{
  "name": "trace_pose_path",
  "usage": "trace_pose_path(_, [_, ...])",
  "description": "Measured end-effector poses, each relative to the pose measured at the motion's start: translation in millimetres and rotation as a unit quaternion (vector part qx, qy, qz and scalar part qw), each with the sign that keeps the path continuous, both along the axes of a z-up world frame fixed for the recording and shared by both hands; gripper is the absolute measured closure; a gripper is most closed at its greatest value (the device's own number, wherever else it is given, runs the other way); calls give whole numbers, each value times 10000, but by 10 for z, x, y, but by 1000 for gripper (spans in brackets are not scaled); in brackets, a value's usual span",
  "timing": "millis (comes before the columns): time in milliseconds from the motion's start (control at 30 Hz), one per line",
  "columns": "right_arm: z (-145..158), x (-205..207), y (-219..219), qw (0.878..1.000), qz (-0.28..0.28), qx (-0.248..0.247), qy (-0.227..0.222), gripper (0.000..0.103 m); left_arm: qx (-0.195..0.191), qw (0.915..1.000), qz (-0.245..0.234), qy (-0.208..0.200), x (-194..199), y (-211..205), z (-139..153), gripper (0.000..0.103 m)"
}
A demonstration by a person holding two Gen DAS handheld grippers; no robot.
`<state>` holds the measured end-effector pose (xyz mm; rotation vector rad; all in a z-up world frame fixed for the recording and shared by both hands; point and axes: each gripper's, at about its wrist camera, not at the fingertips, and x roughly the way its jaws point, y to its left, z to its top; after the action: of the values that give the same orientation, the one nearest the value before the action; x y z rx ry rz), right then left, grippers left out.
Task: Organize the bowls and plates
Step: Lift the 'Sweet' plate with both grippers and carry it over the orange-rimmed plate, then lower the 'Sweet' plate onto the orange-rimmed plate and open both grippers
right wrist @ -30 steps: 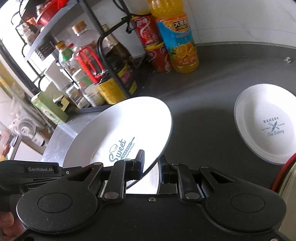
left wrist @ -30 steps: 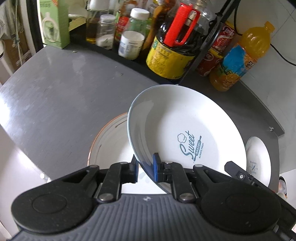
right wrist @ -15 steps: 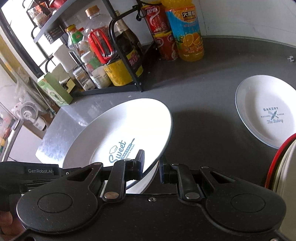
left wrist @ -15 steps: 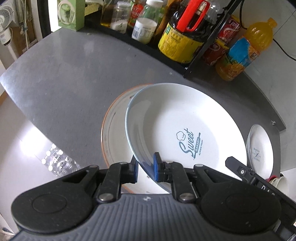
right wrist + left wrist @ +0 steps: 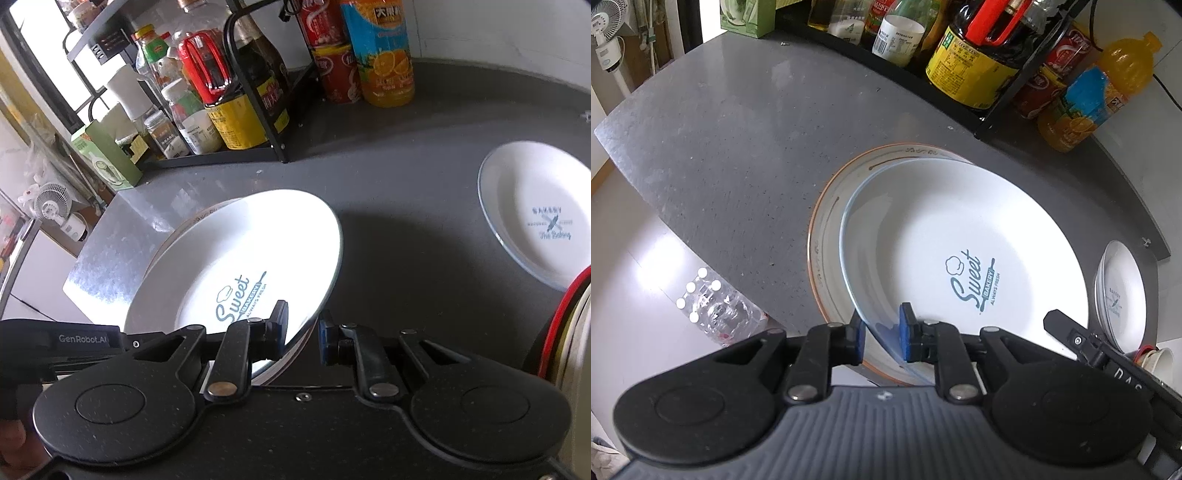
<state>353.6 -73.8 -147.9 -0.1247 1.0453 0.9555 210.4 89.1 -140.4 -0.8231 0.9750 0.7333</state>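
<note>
We had lowered the Sweet plate (image 5: 960, 236) onto the orange-rimmed plate (image 5: 827, 221); both our left gripper (image 5: 881, 334) and right gripper (image 5: 303, 334) now stood spread, released. Stacking looked done; the Bakery plate (image 5: 539, 214) remained apart.

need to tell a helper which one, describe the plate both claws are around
On the grey counter, before the black bottle rack, two plates are stacked. It is the upper plate, over the orange-rimmed plate. It alone reads "Sweet Bakery"; the small plate lies apart.
</note>
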Motion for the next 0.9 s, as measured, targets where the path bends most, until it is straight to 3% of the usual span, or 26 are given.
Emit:
trace_pose_path(600, [-107,37,42,9987,-153,-35,483,89,-351,9987,-117,340,89,277,-82,83])
trace_pose_path(733, [-128,45,39,9984,-199,-66,522,91,-483,9974,-276,465,111,329,-28,76])
trace_pose_path(900, [-174,66,19,9975,-292,-62,634,93,-107,9975,-439,543,148,377,146,55])
